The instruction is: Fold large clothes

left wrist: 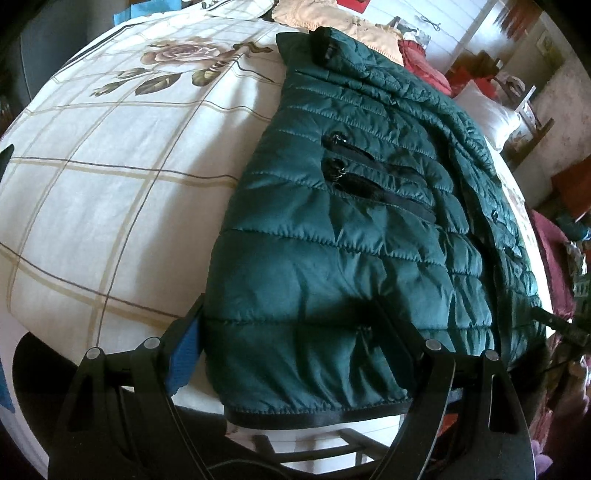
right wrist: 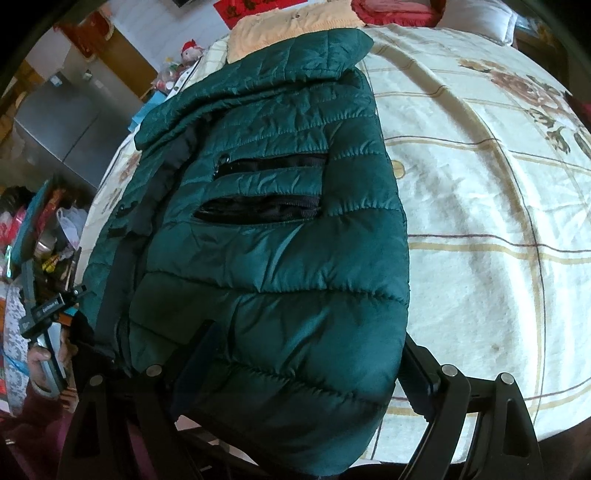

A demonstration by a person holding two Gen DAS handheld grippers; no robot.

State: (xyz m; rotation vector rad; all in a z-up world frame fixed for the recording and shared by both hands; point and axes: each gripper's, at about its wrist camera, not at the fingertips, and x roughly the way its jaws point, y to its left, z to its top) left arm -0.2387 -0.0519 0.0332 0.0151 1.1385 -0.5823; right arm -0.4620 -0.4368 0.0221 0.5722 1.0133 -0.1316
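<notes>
A dark green quilted puffer jacket lies on a bed, folded lengthwise, with black zip pockets on top. Its hem hangs at the bed's near edge. My left gripper is open, its jaws wide on either side of the hem corner; the blue-padded left finger rests on the sheet beside the jacket. In the right wrist view the jacket fills the centre. My right gripper is open, with its fingers on either side of the near hem. The left gripper also shows in the right wrist view.
The bed carries a cream checked sheet with rose prints. A peach blanket and red bedding lie at the far end. A white pillow, cluttered shelves and a grey cabinet stand beside the bed.
</notes>
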